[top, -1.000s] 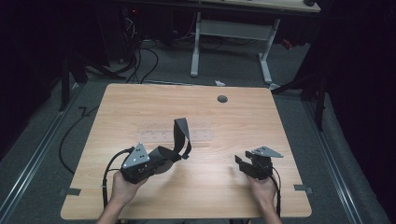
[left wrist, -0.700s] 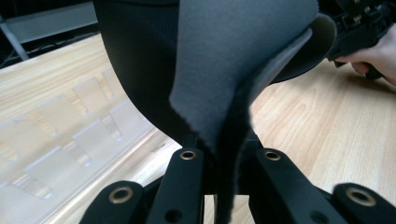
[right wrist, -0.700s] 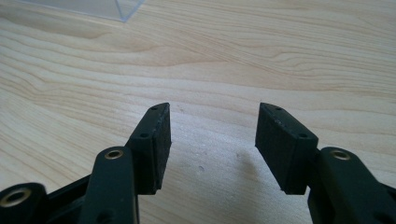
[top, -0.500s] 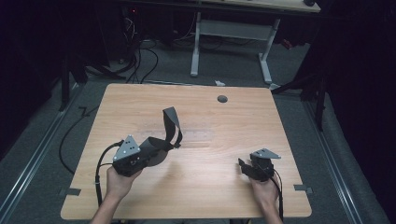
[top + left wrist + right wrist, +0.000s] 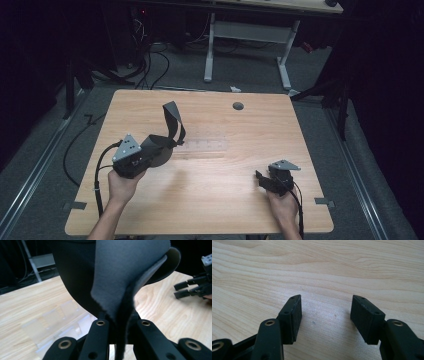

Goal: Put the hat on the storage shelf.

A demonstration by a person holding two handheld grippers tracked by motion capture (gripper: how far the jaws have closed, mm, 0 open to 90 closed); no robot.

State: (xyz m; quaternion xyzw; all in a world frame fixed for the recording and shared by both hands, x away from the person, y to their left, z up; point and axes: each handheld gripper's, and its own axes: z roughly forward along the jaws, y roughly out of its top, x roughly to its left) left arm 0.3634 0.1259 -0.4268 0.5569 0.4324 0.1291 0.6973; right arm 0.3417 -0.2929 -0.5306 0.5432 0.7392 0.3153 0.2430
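Left gripper (image 5: pixel 150 154) pinches a floppy dark grey fabric strap (image 5: pixel 170 125) above the light wooden table (image 5: pixel 210 200) — your right gripper (image 5: pixel 261 178), jaws wide and empty, rests near its right edge. Risk: the thin fold slips out if you swing quickly.

The light, pale-grained wooden table (image 5: pixel 215 200) has a smooth, faintly sheeny top, and the right gripper view shows its fine wavy grain. Near the table's middle lies a clear, glossy patch of film or tape (image 5: pixel 57 320); which of the two is hard to tell. Above that patch, the dark grey, matt cloth strap (image 5: pixel 167 135) has a soft face and a rough, frayed edge where the left gripper (image 5: pixel 117 325) pinches it. The right gripper (image 5: pixel 325 317), near the table's front right corner, looks like matt black plastic with brass-coloured metal rivets and finely ribbed pads (image 5: pixel 364 317).
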